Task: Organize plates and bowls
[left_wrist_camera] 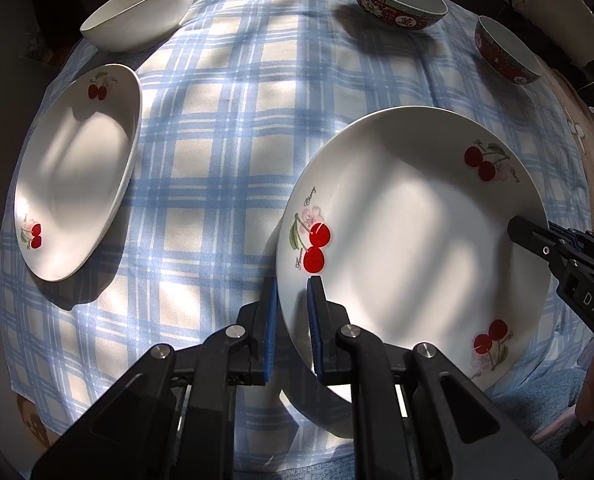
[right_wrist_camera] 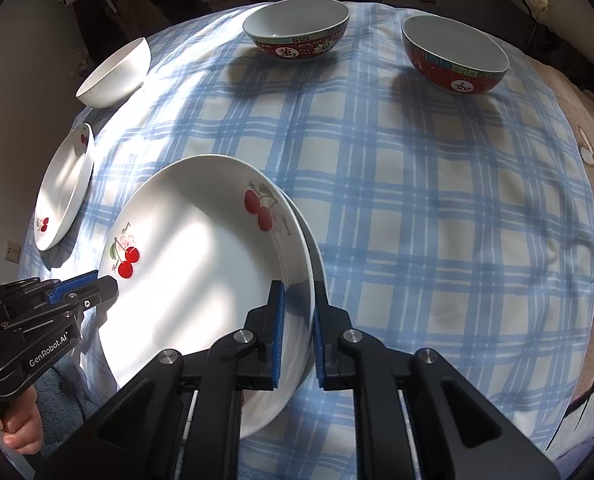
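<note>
A white plate with red cherries [left_wrist_camera: 409,232] [right_wrist_camera: 201,272] sits low over the blue checked cloth [left_wrist_camera: 225,140], gripped at two opposite rims. My left gripper [left_wrist_camera: 293,284] [right_wrist_camera: 105,284] is shut on its left rim beside a cherry print. My right gripper [right_wrist_camera: 297,286] [left_wrist_camera: 517,228] is shut on the opposite rim. In the right wrist view, the rim of a second plate [right_wrist_camera: 304,224] peeks out just beyond and beneath the held one. Another cherry plate [left_wrist_camera: 77,172] [right_wrist_camera: 63,188] lies at the table's left.
A plain white bowl [left_wrist_camera: 137,12] [right_wrist_camera: 115,74] stands at the far left. Two red patterned bowls [left_wrist_camera: 397,0] [left_wrist_camera: 509,52] [right_wrist_camera: 297,28] [right_wrist_camera: 455,56] stand along the far edge. A hand [right_wrist_camera: 17,428] grips the left tool. Clutter lies beyond the table.
</note>
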Demonstrator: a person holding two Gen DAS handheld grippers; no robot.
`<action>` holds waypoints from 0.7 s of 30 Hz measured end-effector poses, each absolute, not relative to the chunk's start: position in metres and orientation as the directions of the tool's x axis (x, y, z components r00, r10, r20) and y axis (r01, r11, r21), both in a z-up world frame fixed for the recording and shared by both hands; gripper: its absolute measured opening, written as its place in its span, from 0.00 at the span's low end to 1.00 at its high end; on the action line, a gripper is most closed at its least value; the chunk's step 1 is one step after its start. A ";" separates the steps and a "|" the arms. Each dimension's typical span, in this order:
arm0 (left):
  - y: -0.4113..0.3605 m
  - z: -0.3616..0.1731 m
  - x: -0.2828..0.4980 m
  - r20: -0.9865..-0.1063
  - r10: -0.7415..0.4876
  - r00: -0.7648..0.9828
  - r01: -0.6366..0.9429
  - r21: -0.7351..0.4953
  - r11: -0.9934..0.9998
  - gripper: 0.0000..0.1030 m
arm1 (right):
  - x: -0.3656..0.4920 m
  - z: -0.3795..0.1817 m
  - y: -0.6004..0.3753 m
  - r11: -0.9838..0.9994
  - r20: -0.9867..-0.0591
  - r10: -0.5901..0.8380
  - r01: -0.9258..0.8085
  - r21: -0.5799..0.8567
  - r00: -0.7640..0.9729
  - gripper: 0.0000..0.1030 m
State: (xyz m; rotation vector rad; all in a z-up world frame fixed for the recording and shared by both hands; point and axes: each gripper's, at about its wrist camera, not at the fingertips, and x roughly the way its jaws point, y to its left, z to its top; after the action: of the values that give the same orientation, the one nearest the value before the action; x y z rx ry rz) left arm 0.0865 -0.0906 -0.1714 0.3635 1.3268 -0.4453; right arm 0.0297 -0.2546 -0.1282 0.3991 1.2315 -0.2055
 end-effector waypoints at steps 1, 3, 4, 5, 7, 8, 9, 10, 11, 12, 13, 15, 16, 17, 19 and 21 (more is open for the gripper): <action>-0.093 -0.173 0.086 -0.978 -0.095 0.188 0.514 0.016 0.857 0.13 | 0.030 -0.128 -0.255 0.913 -0.942 0.060 0.364 0.186 0.329 0.14; -0.097 -0.175 0.086 -0.977 -0.084 0.194 0.521 0.029 0.853 0.13 | 0.032 -0.126 -0.255 0.914 -0.940 0.050 0.364 0.179 0.337 0.14; -0.098 -0.176 0.086 -0.978 -0.079 0.195 0.523 0.036 0.851 0.13 | 0.032 -0.125 -0.255 0.915 -0.940 0.046 0.364 0.176 0.339 0.14; -0.098 -0.176 0.086 -0.978 -0.074 0.197 0.527 0.041 0.849 0.13 | 0.033 -0.125 -0.255 0.915 -0.940 0.044 0.364 0.175 0.339 0.14; -0.100 -0.178 0.086 -0.977 -0.066 0.200 0.532 0.052 0.845 0.15 | 0.033 -0.126 -0.255 0.915 -0.940 0.043 0.365 0.174 0.339 0.14; -0.100 -0.179 0.086 -0.977 -0.062 0.202 0.533 0.057 0.844 0.15 | 0.034 -0.126 -0.255 0.914 -0.939 0.044 0.366 0.176 0.340 0.14; -0.101 -0.180 0.086 -0.977 -0.059 0.204 0.536 0.061 0.842 0.16 | 0.034 -0.125 -0.255 0.913 -0.939 0.046 0.367 0.178 0.341 0.14; -0.102 -0.181 0.086 -0.977 -0.055 0.204 0.539 0.065 0.840 0.16 | 0.034 -0.125 -0.255 0.912 -0.938 0.049 0.367 0.181 0.342 0.14; -0.103 -0.182 0.086 -0.978 -0.053 0.204 0.537 0.066 0.841 0.17 | 0.034 -0.125 -0.255 0.912 -0.938 0.052 0.366 0.184 0.344 0.14; -0.103 -0.182 0.087 -0.978 -0.053 0.202 0.536 0.064 0.842 0.17 | 0.035 -0.125 -0.255 0.913 -0.937 0.055 0.363 0.186 0.344 0.14; -0.103 -0.182 0.088 -0.978 -0.055 0.199 0.534 0.061 0.843 0.17 | 0.035 -0.125 -0.256 0.914 -0.937 0.060 0.359 0.190 0.344 0.14; -0.105 -0.182 0.090 -0.979 -0.061 0.192 0.529 0.051 0.847 0.17 | 0.035 -0.125 -0.257 0.912 -0.938 0.067 0.360 0.196 0.340 0.15; -0.105 -0.181 0.091 -0.980 -0.063 0.190 0.528 0.047 0.848 0.17 | 0.035 -0.125 -0.257 0.911 -0.939 0.071 0.360 0.199 0.338 0.15; -0.106 -0.181 0.091 -0.980 -0.063 0.189 0.528 0.048 0.848 0.17 | 0.035 -0.126 -0.258 0.911 -0.939 0.074 0.361 0.201 0.336 0.15; -0.105 -0.181 0.093 -0.979 -0.055 0.197 0.533 0.059 0.844 0.17 | 0.036 -0.126 -0.257 0.912 -0.942 0.071 0.360 0.195 0.329 0.15; -0.102 -0.177 0.094 -0.975 -0.048 0.218 0.540 0.080 0.838 0.17 | 0.036 -0.125 -0.256 0.916 -0.945 0.065 0.356 0.185 0.322 0.16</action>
State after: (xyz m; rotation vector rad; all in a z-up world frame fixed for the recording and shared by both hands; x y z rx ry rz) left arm 0.0936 -0.1018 -0.1767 0.4522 1.2971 -0.4263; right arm 0.0357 -0.2561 -0.1254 0.3944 1.2370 -0.1975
